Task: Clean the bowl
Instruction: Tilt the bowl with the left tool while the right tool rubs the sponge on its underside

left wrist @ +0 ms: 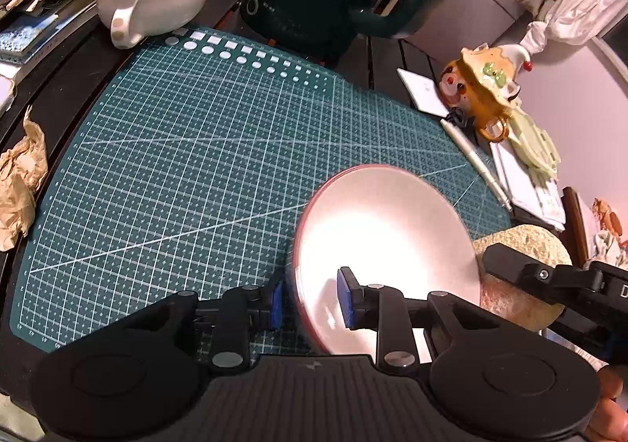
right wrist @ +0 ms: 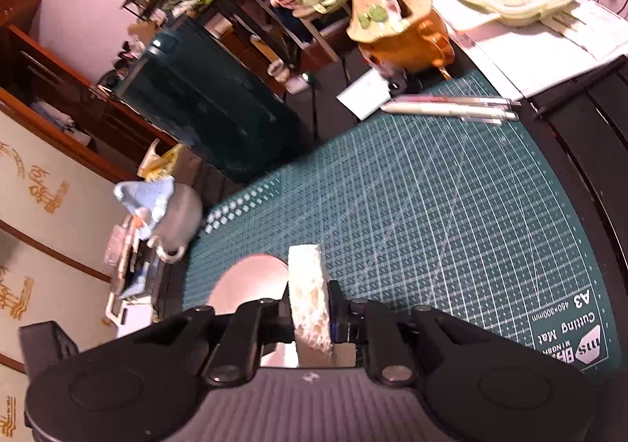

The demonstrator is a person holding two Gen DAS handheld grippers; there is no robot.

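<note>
Green cutting mat [left wrist: 176, 167] covers a cluttered worktop. Above its near edge, the left gripper [left wrist: 310, 302] pinches the tilted bowl [left wrist: 388, 246] by its rim; the right gripper [right wrist: 312, 314] squeezes a sponge [right wrist: 308, 301] beside it. Hard scrubbing could twist the bowl from the fingers.

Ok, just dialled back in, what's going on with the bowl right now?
A person is working two handheld grippers over the green cutting mat. The left gripper clamps the rim of the pink bowl, one finger inside and one outside, holding it tilted. The right gripper is shut on a pale sponge, right beside the bowl; whether they touch is unclear.
</note>
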